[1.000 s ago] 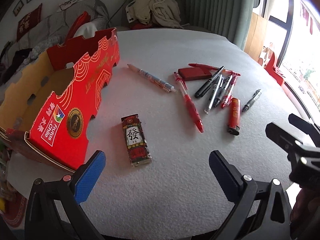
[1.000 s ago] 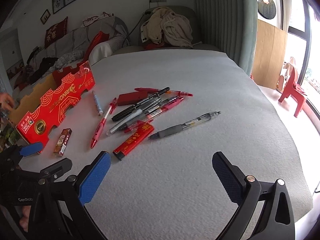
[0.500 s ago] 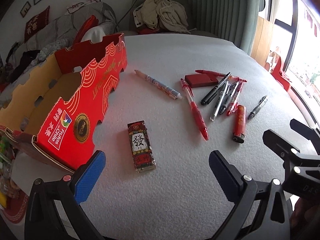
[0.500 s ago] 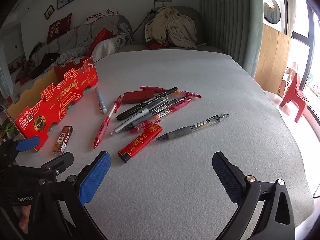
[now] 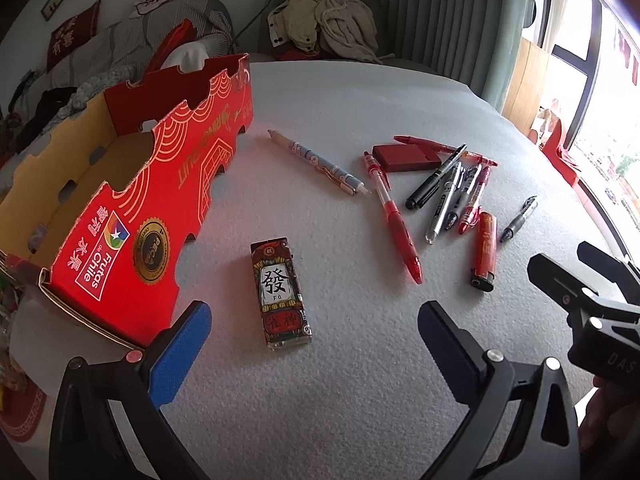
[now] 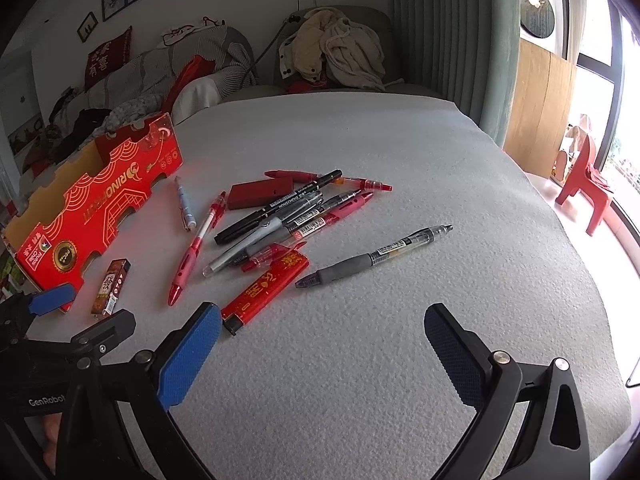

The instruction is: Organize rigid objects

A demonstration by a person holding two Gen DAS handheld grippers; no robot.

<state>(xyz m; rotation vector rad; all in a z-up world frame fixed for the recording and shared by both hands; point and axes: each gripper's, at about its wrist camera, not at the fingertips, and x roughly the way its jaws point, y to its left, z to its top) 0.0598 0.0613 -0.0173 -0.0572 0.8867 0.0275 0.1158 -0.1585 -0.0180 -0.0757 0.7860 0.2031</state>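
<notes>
Rigid objects, namely lighters and pens, lie loose on the grey worktop [image 5: 360,400] beside the red cardboard box [image 5: 132,216], none yet inside it as far as either view shows. Nearest the left gripper [image 5: 314,330], whose fingers are spread wide and hold nothing, is the patterned lighter [image 5: 280,292], just off the box's near corner and lined up between the fingers. The step in hand is judged to be the approach for a first pick; the next move calls for lowering the fingers astride the lighter's narrow sides, closing, then carrying it over the box wall. Farther from the box lie the red gel pen [image 5: 394,216] and the light blue pen [image 5: 320,166], then the pen cluster [image 5: 452,188] and the red lighter [image 5: 486,250]. The right gripper [image 6: 322,334], fingers likewise spread and empty, hovers beyond these. Its view alone shows the grey-grip pen [image 6: 374,256] full length, farthest from the box; the left view alone shows the box's open interior.
</notes>
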